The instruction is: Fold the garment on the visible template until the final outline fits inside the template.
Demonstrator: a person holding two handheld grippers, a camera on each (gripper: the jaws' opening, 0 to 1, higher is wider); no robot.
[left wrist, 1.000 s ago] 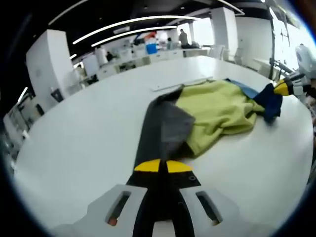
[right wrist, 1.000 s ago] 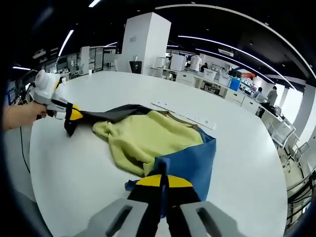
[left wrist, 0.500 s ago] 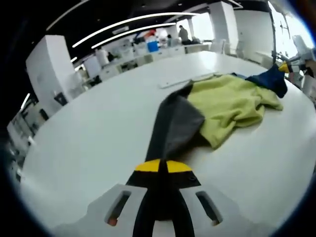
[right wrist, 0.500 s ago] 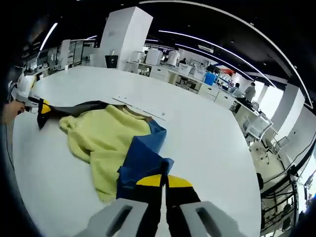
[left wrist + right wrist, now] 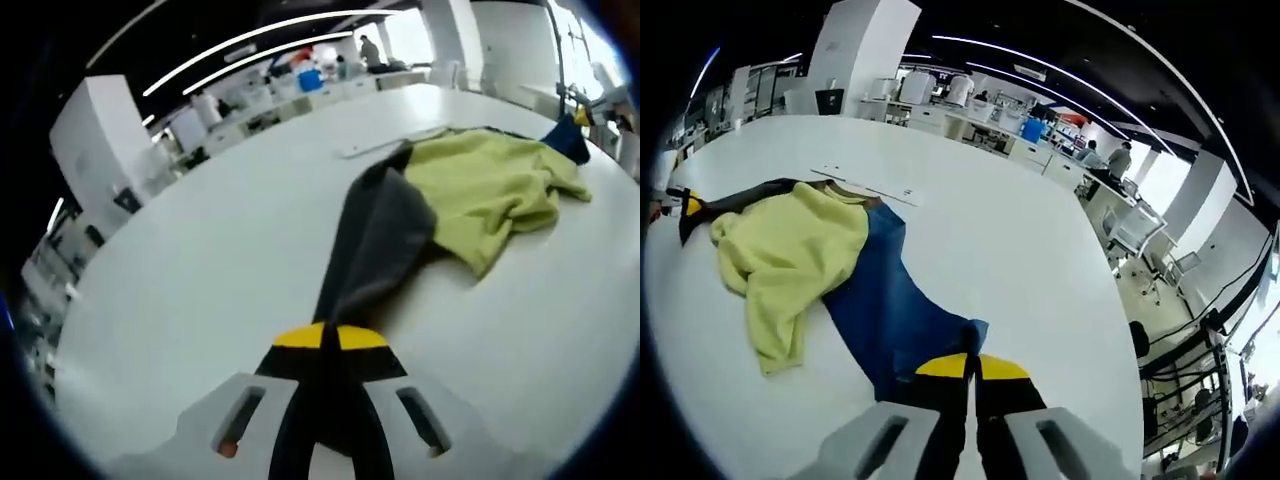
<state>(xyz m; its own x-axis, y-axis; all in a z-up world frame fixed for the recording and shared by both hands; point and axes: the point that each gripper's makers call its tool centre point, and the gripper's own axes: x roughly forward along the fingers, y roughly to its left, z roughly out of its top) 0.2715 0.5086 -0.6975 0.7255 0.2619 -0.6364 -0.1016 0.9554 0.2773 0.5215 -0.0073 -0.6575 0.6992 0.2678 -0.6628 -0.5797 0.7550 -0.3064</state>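
Garment (image 5: 800, 260) is lying spread across the white table (image 5: 990, 230), yellow body in the middle. Left gripper (image 5: 330, 335) is clamping the grey sleeve (image 5: 380, 240), jaws closed on it. Right gripper (image 5: 970, 365) is pinching the blue sleeve (image 5: 890, 310), jaws closed on its end. The two grippers are sitting well apart, with the sleeves running out to either side.
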